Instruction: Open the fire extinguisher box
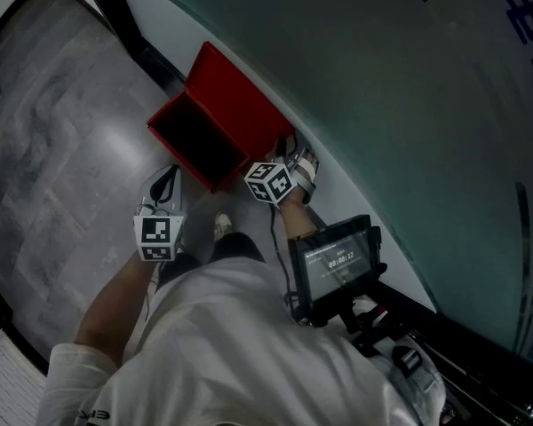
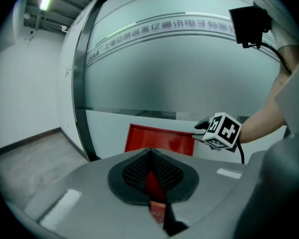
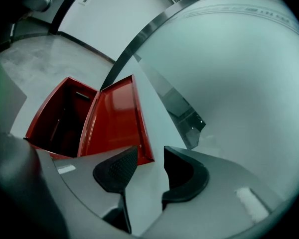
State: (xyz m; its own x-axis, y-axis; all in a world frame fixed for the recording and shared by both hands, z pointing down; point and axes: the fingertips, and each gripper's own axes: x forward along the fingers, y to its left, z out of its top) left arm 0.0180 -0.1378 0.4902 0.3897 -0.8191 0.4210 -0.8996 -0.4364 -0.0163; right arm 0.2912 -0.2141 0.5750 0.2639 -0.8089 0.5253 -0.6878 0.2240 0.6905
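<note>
The red fire extinguisher box [image 1: 191, 145] stands on the floor against the wall, its dark inside [image 3: 60, 118] showing. Its lid [image 1: 240, 96] is swung up and leans back on the white wall; the lid [image 3: 117, 118] also fills the left of the right gripper view. My right gripper [image 1: 298, 156] hovers at the lid's near corner. In its own view the right gripper [image 3: 150, 171] is open, with only wall showing between the pads. My left gripper [image 1: 164, 185] hangs in front of the box. The left gripper [image 2: 150, 166] is shut, pointing at the lid [image 2: 159, 138].
A frosted glass wall [image 1: 409, 105] with a white base strip runs behind the box. A black frame post [image 2: 82, 108] stands left of it. Grey floor [image 1: 53, 149] spreads to the left. A small monitor [image 1: 338, 260] hangs at the person's chest, and a shoe [image 1: 222, 226] is below the box.
</note>
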